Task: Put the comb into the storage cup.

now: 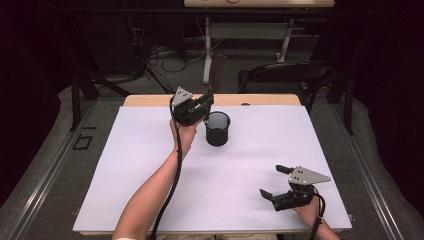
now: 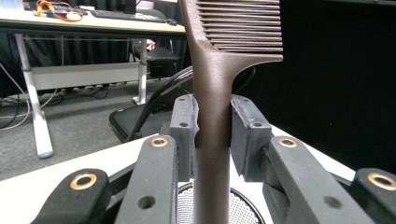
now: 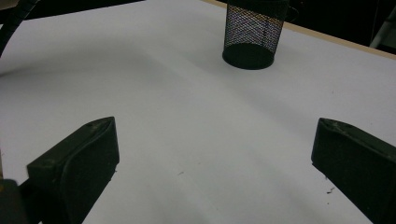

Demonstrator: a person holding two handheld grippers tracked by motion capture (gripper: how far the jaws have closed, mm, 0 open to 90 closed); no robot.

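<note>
Above mesh cup (image 1: 218, 129) | left claw (image 2: 212, 128) clamps comb (image 2: 212, 93) upright | right claw (image 3: 212, 158) wide open, holding nothing

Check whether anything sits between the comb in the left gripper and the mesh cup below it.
Nothing visible does. The left gripper holds the comb upright by its handle, and the mesh cup stands open-topped right beneath it on the white table.

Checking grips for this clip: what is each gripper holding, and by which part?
The left gripper clamps a brown comb by its handle, teeth end up, above the mesh cup. The right gripper is open and holds nothing.
</note>
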